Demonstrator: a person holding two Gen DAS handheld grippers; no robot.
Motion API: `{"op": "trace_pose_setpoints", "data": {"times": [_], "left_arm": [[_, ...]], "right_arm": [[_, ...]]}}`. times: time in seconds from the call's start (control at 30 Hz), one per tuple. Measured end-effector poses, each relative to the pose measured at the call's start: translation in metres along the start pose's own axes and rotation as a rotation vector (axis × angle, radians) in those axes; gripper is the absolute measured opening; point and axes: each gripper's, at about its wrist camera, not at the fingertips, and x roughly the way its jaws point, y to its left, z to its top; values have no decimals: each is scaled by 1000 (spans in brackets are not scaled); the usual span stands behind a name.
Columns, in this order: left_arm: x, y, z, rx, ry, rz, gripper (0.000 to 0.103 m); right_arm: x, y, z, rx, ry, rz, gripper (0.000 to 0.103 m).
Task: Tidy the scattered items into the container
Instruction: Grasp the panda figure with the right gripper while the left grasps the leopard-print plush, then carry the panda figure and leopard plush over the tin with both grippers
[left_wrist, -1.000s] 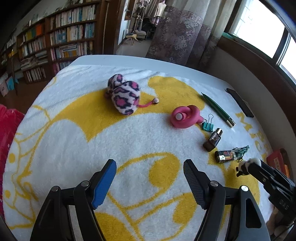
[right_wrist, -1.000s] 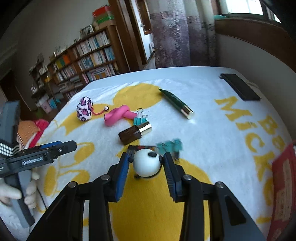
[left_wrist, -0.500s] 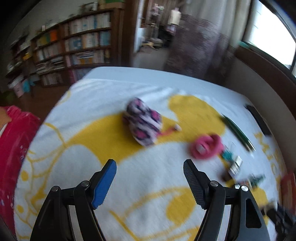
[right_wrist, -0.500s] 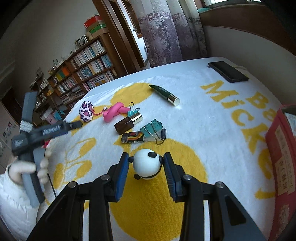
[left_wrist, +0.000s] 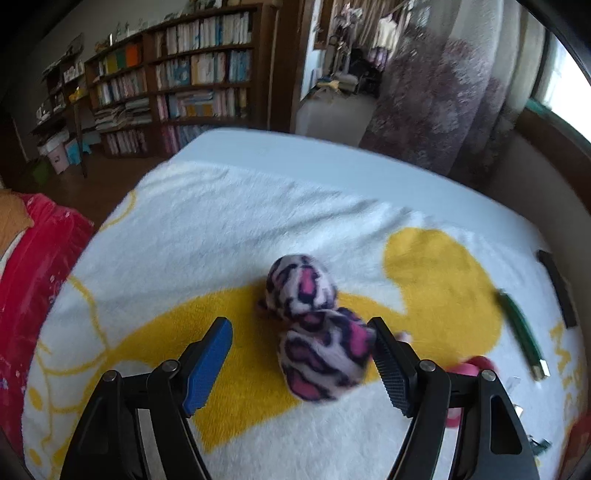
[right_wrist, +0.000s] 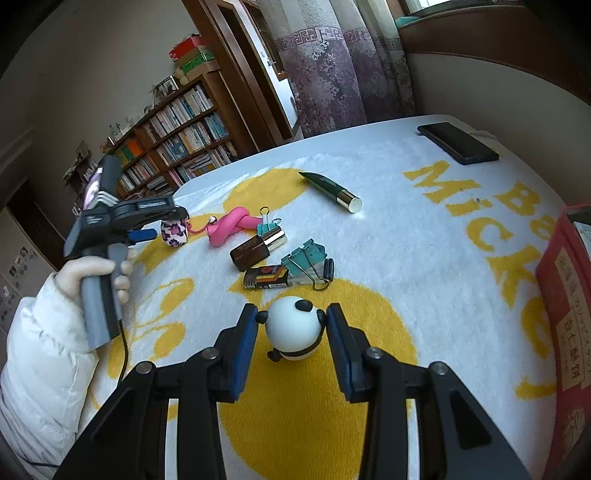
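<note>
Between spread left tool (left_wrist: 301, 363) pads: leopard plush (left_wrist: 314, 332), long axis pointing away. Right tool (right_wrist: 291, 332) pinches upright panda (right_wrist: 293, 330).

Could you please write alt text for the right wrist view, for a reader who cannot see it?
The right gripper has its jaws closed on a panda figurine above a white and yellow towel. Beyond lie binder clips, small bottles and a green tube.
</note>
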Motion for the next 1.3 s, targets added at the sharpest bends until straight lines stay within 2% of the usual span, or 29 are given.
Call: {"op": "trace_pose_setpoints", "data": {"times": [0.03, 0.07, 0.1, 0.13, 0.17, 0.2, 0.5, 0.77, 1.03, 1.3], "left_arm": [[6, 2, -1, -3, 13, 6, 76], [10, 3, -3, 1, 13, 18, 71], [10, 2, -4, 20, -10, 41, 57], [10, 1, -5, 37, -12, 55, 53], [8, 2, -6, 44, -11, 51, 42], [5, 3, -6, 38, -5, 22, 37], [-46, -6, -25, 85, -53, -88, 37], [-95, -35, -53, 160, -78, -198, 37], [-131, -82, -86, 249, -69, -308, 37], [-168, -140, -118, 374, -81, -408, 37]], "right_arm": [[0, 0, 0, -1, -1, -1, 42], [0, 0, 0, -2, -2, -1, 42], [1, 1, 0, -2, -3, -2, 42], [1, 1, 0, -3, -3, -5, 42], [2, 1, -1, -3, -1, -6, 42], [3, 0, -1, -1, 2, -6, 42], [-5, 0, -1, 21, 0, 9, 42], [-36, -6, 0, 57, -62, 13, 42], [-81, -24, -10, 99, -130, -33, 42], [-153, -63, -29, 157, -240, -138, 42]]}}
